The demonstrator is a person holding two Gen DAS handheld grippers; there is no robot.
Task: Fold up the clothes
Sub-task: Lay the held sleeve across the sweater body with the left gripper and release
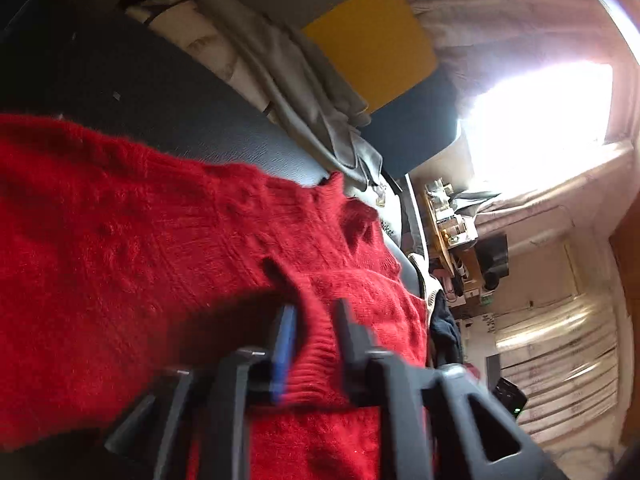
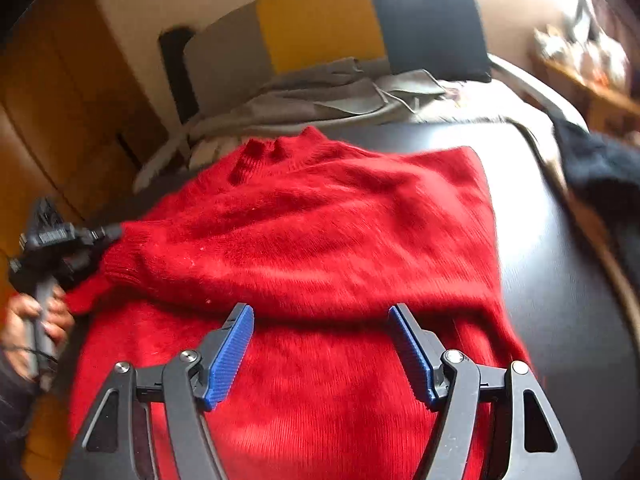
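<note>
Garment: a red knitted sweater (image 2: pixel 320 240) lies spread on a dark worktop (image 2: pixel 560 260), collar at the far side, body towards the right wrist camera.
Sleeve: one sleeve lies across the body towards the left, its ribbed cuff (image 1: pixel 316 356) caught by the left tool.
Left hand-held gripper (image 1: pixel 314 320): clamped on the cuff, knit bunched between the two fingers; in the right wrist view the same tool sits at the sweater's left edge with the person's hand (image 2: pixel 36 316) on its handle.
Right hand-held gripper (image 2: pixel 321 320): jaws spread wide, nothing between them, hovering over the lower body of the sweater just in front of the sleeve.
Step in hand, as I judge it: placing the sleeve for a fold. Whether it is being drawn across the body or pulled back out, these views do not settle.
Doing it well: keep the grip on the ribbing rather than the loose knit, which stretches; carry the cuff low so the sleeve lies flat, without a twist.
Right tool's use: it is well placed to press the body down so the sweater does not slide on the smooth top.
Risk: fuzzy yarn may snag on the ridged blue pads (image 2: pixel 230 356).
Nearby: grey clothes (image 2: pixel 320 96) lie heaped beyond the collar, and a dark garment (image 2: pixel 600 168) sits at the right edge, apart from the sweater.
</note>
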